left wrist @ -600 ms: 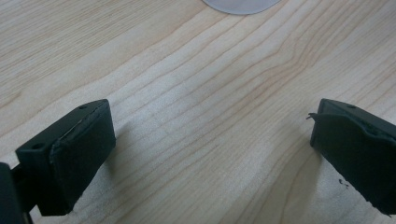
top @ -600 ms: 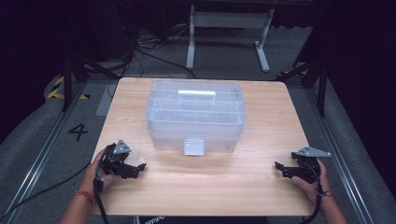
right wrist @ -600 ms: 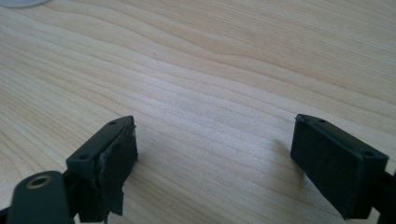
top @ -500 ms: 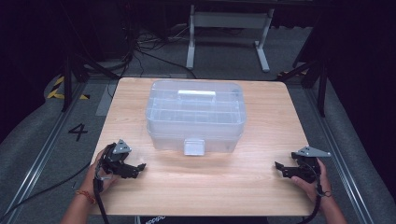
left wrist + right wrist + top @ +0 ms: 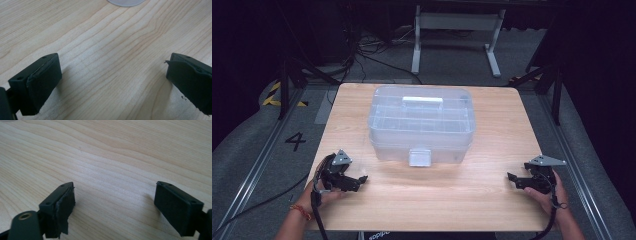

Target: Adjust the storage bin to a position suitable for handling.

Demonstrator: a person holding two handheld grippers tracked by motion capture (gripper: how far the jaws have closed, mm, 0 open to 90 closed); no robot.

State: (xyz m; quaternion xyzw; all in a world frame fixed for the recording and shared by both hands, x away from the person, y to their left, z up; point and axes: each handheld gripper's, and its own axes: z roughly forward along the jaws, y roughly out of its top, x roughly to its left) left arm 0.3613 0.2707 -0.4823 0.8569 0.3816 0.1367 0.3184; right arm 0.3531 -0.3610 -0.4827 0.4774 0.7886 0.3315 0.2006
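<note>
Dark studio floor, strung with cables and metal stands, surrounds a pale wooden table (image 5: 432, 200) where a person rests a gripper in each hand at the near corners. Centre stage sits a clear plastic box (image 5: 421, 122), lid on, its white handle (image 5: 422, 100) lying flat on top and a pale latch (image 5: 419, 156) hanging at the near face, apparently shut. The left gripper (image 5: 357, 180) and the right gripper (image 5: 514, 178) lie low on the wood, well apart from the box, each with its jaws spread wide and nothing between them; both gripper views look along bare wood grain. Opening the box looks like the job in hand. Done well, one gripper would come in level with the latch and lift it from its lower edge, while the other steadies the lid, since so light a box may slide. On the floor left of the table a painted "4" (image 5: 295, 141) reads clearly; lettering at the table's near edge is too small to make out.
</note>
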